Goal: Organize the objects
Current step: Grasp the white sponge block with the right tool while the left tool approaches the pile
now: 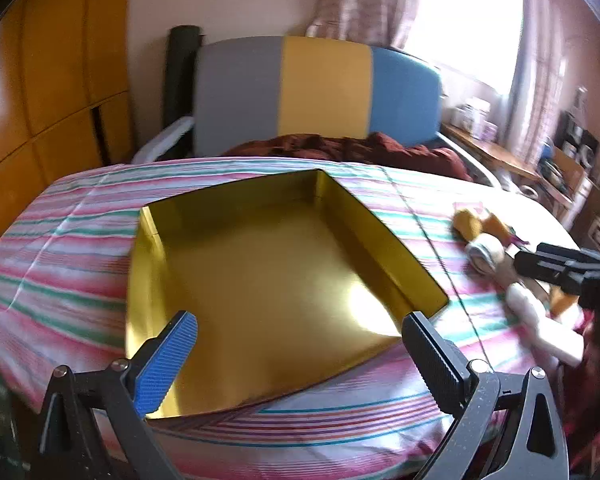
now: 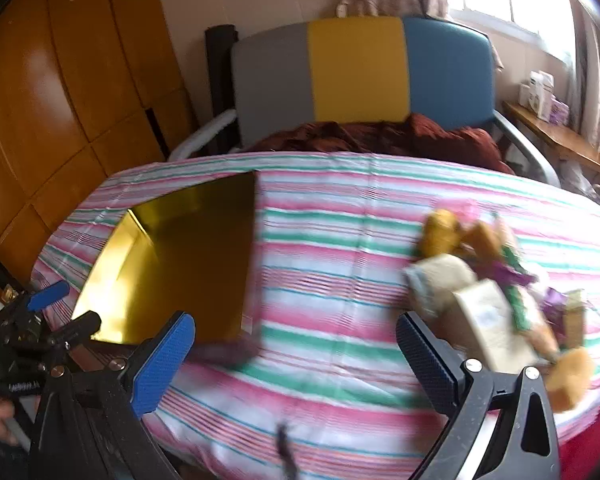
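An open gold tin box [image 1: 268, 280] lies on the striped cloth and holds nothing; it also shows in the right wrist view [image 2: 188, 264] at the left. My left gripper [image 1: 300, 344] is open and empty, hovering over the box's near edge. A blurred pile of small items [image 2: 496, 292], yellow, cream and purple, lies at the right; it also shows in the left wrist view [image 1: 500, 264]. My right gripper [image 2: 296, 348] is open and empty above the cloth, its right finger [image 2: 432, 364] beside the pile.
The striped cloth covers a table [image 2: 332, 248]. A chair [image 2: 360, 72] with grey, yellow and blue back stands behind it, with a maroon cloth [image 2: 380, 132] on the seat. Wooden cabinets [image 2: 60, 100] stand left, a shelf [image 2: 556, 136] right.
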`<state>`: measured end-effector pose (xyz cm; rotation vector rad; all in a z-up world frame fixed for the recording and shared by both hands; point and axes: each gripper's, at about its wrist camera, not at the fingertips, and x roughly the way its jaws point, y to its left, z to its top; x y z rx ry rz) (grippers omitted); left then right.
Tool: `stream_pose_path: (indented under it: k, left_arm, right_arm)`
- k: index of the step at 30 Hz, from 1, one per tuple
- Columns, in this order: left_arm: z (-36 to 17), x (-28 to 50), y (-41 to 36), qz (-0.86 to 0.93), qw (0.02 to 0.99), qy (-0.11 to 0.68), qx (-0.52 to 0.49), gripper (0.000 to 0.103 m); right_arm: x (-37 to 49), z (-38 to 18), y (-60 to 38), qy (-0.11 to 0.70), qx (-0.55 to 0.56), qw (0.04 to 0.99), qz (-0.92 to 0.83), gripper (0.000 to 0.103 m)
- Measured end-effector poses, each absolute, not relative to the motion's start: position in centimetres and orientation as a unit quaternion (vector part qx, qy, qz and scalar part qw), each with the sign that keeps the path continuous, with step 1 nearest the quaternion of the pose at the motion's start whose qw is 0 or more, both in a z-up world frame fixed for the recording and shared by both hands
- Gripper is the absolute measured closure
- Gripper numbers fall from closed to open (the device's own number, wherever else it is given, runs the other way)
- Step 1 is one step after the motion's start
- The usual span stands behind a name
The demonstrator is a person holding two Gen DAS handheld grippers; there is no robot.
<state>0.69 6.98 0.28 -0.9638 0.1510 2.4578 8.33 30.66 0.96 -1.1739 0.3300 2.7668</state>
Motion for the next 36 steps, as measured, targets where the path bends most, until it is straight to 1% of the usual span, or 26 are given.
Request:
stream_pose_path:
  k: [5,8,15,17,19,22,25,26,27,33,36]
  left_arm:
    - [-0.1,0.5,7.7,0.886,0.285,0.048,-0.363,0.000]
    - [-0.3,0.3,8.0,0.882,0.291,0.045,-0.369,0.000]
    - [-0.1,0.8,9.2,0.864,0.342,0.043,-0.367,0.000]
    - [0.2,1.1,10.0,0.854,0.368,0.042,-0.366,0.000]
    - [0.5,1.3,10.8,0.849,0.383,0.047,-0.361,0.000]
    - [0.8,1.5,12.2,0.839,0.406,0.051,-0.360,0.000]
    - [1.0,1.6,14.0,0.821,0.432,0.057,-0.367,0.000]
    - [0.9,1.7,14.7,0.816,0.438,0.065,-0.372,0.000]
    - [0.9,1.7,15.4,0.813,0.440,0.072,-0.373,0.000]
    - [0.1,1.8,20.0,0.780,0.476,0.081,-0.398,0.000]
    - [-1.1,1.5,22.5,0.755,0.484,0.076,-0.436,0.000]
  right_arm:
    - [11.8,1.1,35.4,0.100,-0.437,0.097,0.889,0.000]
    - [13.6,-0.1,37.7,0.088,-0.493,0.105,0.859,0.000]
    - [14.6,-4.0,39.5,0.075,-0.604,0.074,0.790,0.001]
    - [14.0,-4.9,39.6,0.063,-0.626,0.070,0.774,0.004]
    - [13.4,-5.6,39.6,0.053,-0.645,0.060,0.760,0.013]
    - [13.0,-6.6,39.5,0.030,-0.668,0.060,0.741,0.020]
    - [13.3,-7.3,39.3,0.020,-0.677,0.054,0.734,0.034]
    - [13.5,-7.3,39.2,0.017,-0.675,0.055,0.735,0.040]
    - [13.8,-7.2,39.3,0.015,-0.671,0.059,0.739,0.049]
    - [15.6,-6.3,40.1,0.036,-0.645,0.066,0.761,0.049]
    - [16.6,-5.3,40.9,0.059,-0.619,0.073,0.780,0.049]
